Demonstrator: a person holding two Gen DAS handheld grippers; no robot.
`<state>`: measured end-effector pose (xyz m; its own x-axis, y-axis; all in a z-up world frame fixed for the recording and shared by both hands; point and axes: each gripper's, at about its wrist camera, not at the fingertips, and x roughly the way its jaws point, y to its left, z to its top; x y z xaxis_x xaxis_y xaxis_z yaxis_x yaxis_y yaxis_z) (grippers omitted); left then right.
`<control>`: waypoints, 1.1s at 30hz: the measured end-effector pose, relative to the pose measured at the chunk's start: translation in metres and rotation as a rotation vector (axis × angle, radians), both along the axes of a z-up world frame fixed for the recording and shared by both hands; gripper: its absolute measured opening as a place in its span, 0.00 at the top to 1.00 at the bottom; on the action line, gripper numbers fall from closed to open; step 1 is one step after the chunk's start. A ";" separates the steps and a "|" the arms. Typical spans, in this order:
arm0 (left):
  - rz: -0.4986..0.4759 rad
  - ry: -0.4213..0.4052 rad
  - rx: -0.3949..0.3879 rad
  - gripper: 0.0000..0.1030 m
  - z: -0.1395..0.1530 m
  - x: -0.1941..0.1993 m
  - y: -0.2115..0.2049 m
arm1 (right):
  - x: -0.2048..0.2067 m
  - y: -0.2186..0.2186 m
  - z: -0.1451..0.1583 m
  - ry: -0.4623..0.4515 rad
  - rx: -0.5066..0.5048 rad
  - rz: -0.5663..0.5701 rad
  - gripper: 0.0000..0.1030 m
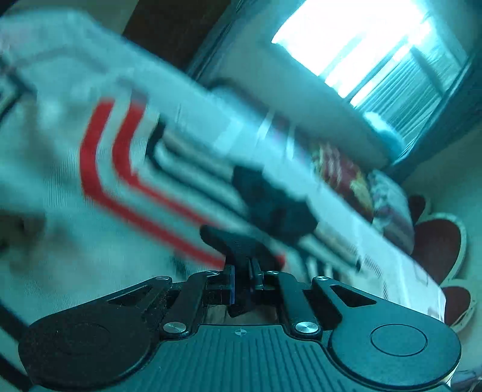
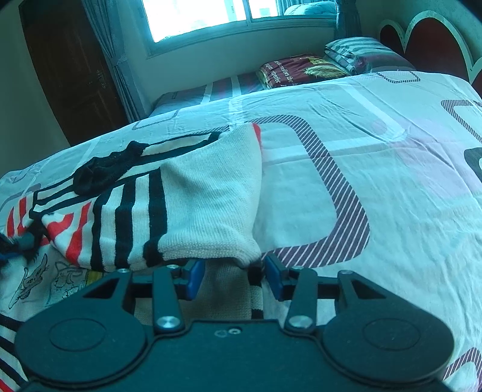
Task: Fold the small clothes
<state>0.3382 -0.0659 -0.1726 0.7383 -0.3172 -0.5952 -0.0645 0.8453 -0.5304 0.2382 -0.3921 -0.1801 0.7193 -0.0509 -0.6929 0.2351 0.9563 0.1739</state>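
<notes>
**Status: striped knit sweater on bed, both hand-held grippers engaged at the garment**

**Left wrist view.** The frame is motion-blurred. The left hand-held gripper [image 1: 245, 271] has its two fingers drawn together, with only a thin slit between them. The cream knit sweater [image 1: 60, 187], marked with red and black stripes, fills the left and centre of the frame directly ahead of the fingers. The blur makes it impossible to tell whether fabric is pinched in the slit. A black piece of cloth [image 1: 271, 199] lies on the sweater just beyond the fingertips. The bed sheet [image 1: 391, 271] runs diagonally to the right. A window [image 1: 361, 39] is bright at the top, and folded bedding [image 1: 346, 175] sits near the red headboard [image 1: 436, 241].

**Right wrist view.** The right hand-held gripper [image 2: 233, 277] has its blue-padded fingers [image 2: 194, 279] spread apart. The cream hem of the sweater [image 2: 208, 196] lies between and just ahead of the pads, draped over the left one. No pad is pressed on it. The sweater lies on the patterned bed sheet [image 2: 391, 181], its black stripes and red stripes running to the left. The black cloth [image 2: 102, 172] rests on the sweater's far left part. A cartoon-print fabric [image 2: 45, 277] lies at lower left. A folded blanket [image 2: 301, 71] and pillow [image 2: 361, 52] sit at the far end of the bed, below the window [image 2: 195, 18].
</notes>
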 end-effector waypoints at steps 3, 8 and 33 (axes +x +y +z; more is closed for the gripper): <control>0.022 -0.051 0.015 0.93 0.019 0.008 0.013 | 0.001 0.004 0.002 -0.013 -0.003 0.001 0.61; -0.004 -0.022 0.065 0.93 0.016 0.009 0.019 | 0.000 0.008 0.006 -0.031 -0.024 0.020 0.60; 0.110 0.030 0.227 0.93 0.005 -0.018 0.055 | -0.035 -0.013 0.022 -0.025 0.007 -0.020 0.72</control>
